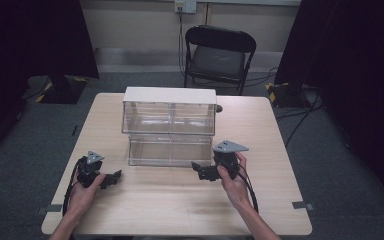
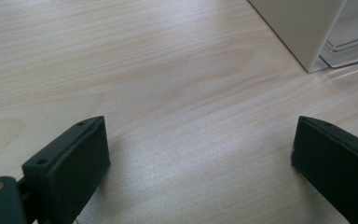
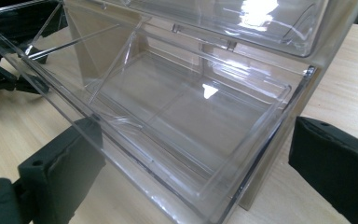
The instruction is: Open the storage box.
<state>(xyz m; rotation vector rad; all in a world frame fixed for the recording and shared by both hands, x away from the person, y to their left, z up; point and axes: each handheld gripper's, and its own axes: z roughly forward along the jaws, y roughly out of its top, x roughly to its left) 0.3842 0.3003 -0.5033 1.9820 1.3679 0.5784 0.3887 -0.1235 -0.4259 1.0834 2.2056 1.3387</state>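
A two-tier clear plastic bin box (image 1: 170,131) with a white top (image 1: 170,95) stands in the middle of the wooden table (image 1: 145,200). My left gripper (image 1: 115,178) rests low at the table's front left, open, its jaws pointing right over bare wood (image 2: 200,135). The box's white side wall (image 2: 303,28) lies ahead of it. My right gripper (image 1: 196,169) is open just in front of the lower bin's right end. In the right gripper view its jaws (image 3: 196,140) stand either side of the lower bin's clear front corner (image 3: 177,107), which looks empty.
A black folding chair (image 1: 220,55) stands beyond the table's far edge. Dark curtains hang on both sides, and cables run over the grey floor at right (image 1: 300,120). A dark round hole (image 1: 220,108) marks the tabletop behind the box.
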